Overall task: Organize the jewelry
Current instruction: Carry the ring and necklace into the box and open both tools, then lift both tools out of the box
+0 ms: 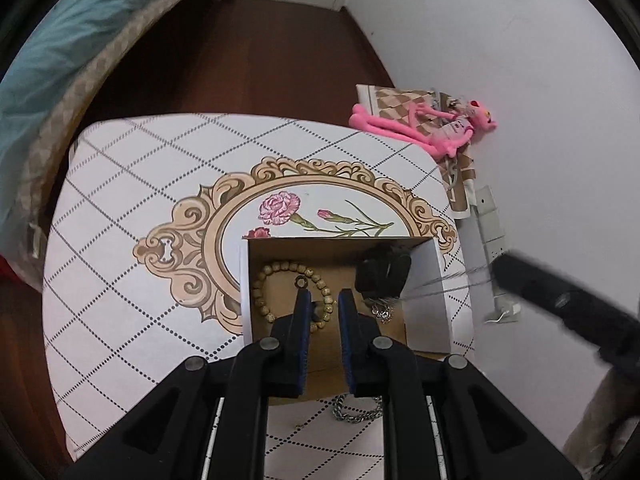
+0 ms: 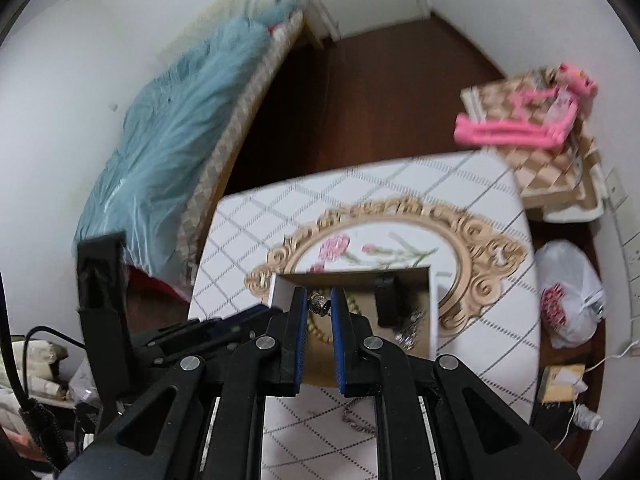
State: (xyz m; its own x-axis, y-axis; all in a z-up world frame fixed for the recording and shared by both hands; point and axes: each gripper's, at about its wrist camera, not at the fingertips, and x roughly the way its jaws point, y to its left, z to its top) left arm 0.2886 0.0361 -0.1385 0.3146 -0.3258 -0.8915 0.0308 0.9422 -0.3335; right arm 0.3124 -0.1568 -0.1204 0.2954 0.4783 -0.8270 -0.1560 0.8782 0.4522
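An open cardboard box [image 1: 424,280] sits on the patterned table [image 1: 132,200]. It holds a wooden bead bracelet [image 1: 276,270], a black fabric item [image 1: 382,270] and a small silver piece [image 1: 382,313]. My left gripper [image 1: 323,296] hangs over the box with its jaws apart and nothing between the pads; a small dark ring [image 1: 301,281] lies just past its left fingertip. My right gripper [image 2: 317,298] is shut on a small silver bead charm [image 2: 320,303] above the box [image 2: 434,304]. In the left wrist view it is a dark blur [image 1: 508,274], with thin strands running back to the box. A silver chain [image 1: 356,412] lies on the table.
A pink plush toy [image 1: 420,128] lies on checkered boxes [image 2: 552,172] against the wall at the right. A bed with a teal blanket [image 2: 172,144] runs along the left. A white plastic bag [image 2: 572,292] sits on the dark floor to the table's right.
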